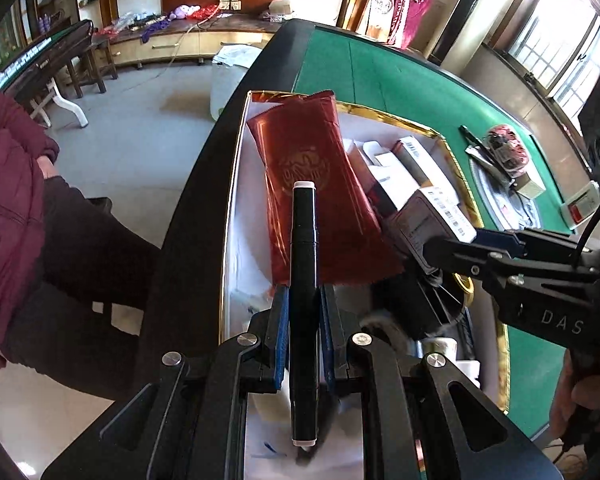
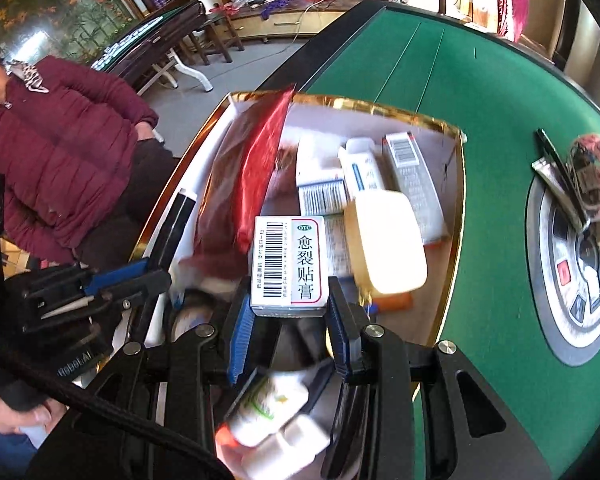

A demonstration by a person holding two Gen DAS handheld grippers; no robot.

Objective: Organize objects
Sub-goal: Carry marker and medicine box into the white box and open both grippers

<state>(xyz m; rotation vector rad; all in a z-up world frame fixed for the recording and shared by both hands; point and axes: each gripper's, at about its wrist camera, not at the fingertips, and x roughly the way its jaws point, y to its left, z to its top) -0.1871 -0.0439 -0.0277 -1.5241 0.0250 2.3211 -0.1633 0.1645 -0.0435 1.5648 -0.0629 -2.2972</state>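
Two grippers hung over a gold-rimmed white box (image 1: 236,184) on the green felt table (image 1: 380,76). Left gripper (image 1: 305,300) had its blue pads clamped on a slim black marker (image 1: 303,264), long axis running near to far, white-banded tip pointing away over a glossy red foil pouch (image 1: 316,184). Right gripper (image 2: 290,308) held a small white cardboard medicine box (image 2: 288,264) with barcode, upright between its jaws. More cartons (image 2: 412,176) lay in the far right of the box. Grey tile floor (image 1: 140,120) lay beyond.

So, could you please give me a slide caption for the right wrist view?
Right gripper holding a white medicine box above the gold-rimmed box on the green table.
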